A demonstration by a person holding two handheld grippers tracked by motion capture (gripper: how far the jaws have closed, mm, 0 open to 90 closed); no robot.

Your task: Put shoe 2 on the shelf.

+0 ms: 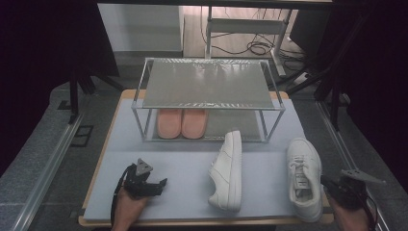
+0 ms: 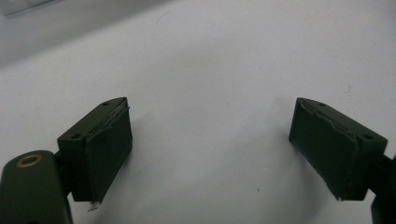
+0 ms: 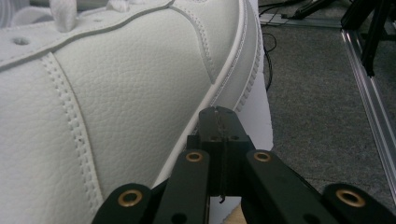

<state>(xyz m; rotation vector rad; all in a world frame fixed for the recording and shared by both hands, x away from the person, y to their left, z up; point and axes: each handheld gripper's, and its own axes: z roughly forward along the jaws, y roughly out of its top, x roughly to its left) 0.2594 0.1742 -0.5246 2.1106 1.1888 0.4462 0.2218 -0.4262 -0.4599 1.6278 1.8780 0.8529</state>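
Right gripper [image 3: 218,122]: jaws closed, empty, beside upright shoe [image 3: 107,107]. Left gripper [image 2: 210,149]: jaws wide, empty, over mat [image 2: 210,60]. High view: rack [image 1: 207,84].

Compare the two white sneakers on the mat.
The middle sneaker lies tipped on its side, its sole edge facing right; the right sneaker stands upright, laces and opening facing up. The middle one lies apart from both grippers; the shut right gripper is right beside the right one. Both are white and point toward the rack.
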